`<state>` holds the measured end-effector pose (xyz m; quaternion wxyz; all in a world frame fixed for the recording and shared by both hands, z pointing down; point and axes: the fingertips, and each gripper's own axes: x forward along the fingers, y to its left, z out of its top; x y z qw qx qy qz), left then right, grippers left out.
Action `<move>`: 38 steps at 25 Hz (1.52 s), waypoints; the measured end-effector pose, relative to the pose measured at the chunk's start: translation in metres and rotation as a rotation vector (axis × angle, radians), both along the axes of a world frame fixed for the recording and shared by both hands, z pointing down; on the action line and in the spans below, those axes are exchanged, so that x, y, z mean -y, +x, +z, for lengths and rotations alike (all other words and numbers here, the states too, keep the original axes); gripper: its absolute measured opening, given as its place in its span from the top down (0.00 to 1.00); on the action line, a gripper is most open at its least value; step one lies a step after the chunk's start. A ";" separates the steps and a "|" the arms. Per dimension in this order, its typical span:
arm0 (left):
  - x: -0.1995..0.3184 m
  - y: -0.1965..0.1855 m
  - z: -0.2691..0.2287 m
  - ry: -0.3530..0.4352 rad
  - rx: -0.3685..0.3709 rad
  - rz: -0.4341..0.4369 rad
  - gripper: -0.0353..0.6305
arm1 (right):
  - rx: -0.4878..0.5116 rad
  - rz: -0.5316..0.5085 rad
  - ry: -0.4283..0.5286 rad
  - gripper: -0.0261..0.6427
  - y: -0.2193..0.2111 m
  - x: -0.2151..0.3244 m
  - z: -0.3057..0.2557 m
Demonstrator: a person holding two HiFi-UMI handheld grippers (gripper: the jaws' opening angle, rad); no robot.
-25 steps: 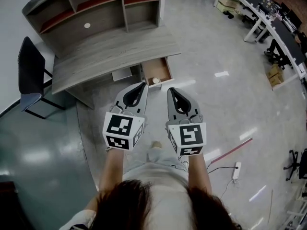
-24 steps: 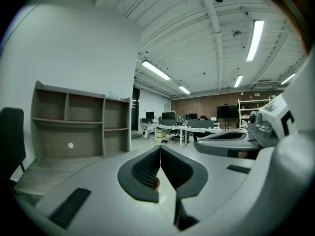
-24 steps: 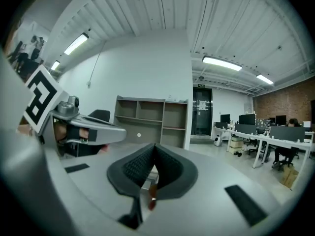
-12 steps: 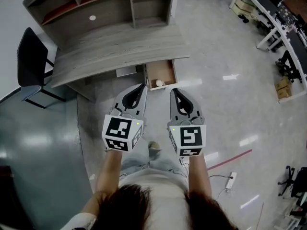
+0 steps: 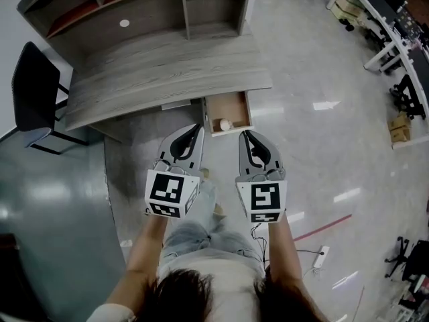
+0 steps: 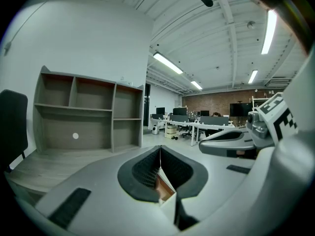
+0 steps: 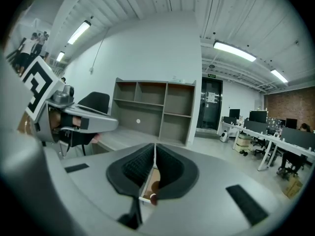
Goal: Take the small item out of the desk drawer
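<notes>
The grey wooden desk (image 5: 161,72) has one drawer (image 5: 249,110) pulled out toward me, brown inside. A small pale round item (image 5: 226,124) lies at the drawer's front end. My left gripper (image 5: 196,127) hovers just left of the drawer's front, jaws shut and empty. My right gripper (image 5: 244,134) hovers just right of the front, also shut and empty. In the left gripper view the left gripper (image 6: 160,149) shows its pads meeting, with a drawer corner (image 6: 165,189) below them. In the right gripper view the right gripper (image 7: 155,146) is shut too, and the drawer (image 7: 150,177) shows under the pads.
A shelf unit (image 5: 154,5) stands on the desk's back, with a white disc (image 5: 125,23) on it. A black chair (image 5: 33,92) is at the desk's left end. Office desks (image 5: 395,25) stand far right. A power strip (image 5: 320,255) lies on the floor at right.
Both grippers have come forward and lower toward the desk. The open drawer and its item now sit right between and ahead of the fingertips. Both stay shut.
</notes>
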<state>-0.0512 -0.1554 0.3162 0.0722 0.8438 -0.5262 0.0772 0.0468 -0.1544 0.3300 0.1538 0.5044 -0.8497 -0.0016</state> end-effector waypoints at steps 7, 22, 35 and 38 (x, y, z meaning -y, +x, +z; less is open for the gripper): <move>0.049 -0.006 0.034 -0.017 0.001 0.027 0.92 | -0.053 -0.012 -0.035 0.92 -0.016 0.042 0.040; 0.110 -0.014 0.108 -0.064 0.018 0.055 0.92 | -0.192 -0.065 -0.154 0.92 -0.036 0.091 0.141; 0.137 -0.011 0.175 -0.125 -0.012 0.050 0.92 | -0.265 -0.095 -0.262 0.92 -0.041 0.119 0.220; 0.145 -0.012 0.188 -0.134 -0.017 0.046 0.92 | -0.277 -0.101 -0.283 0.92 -0.043 0.124 0.235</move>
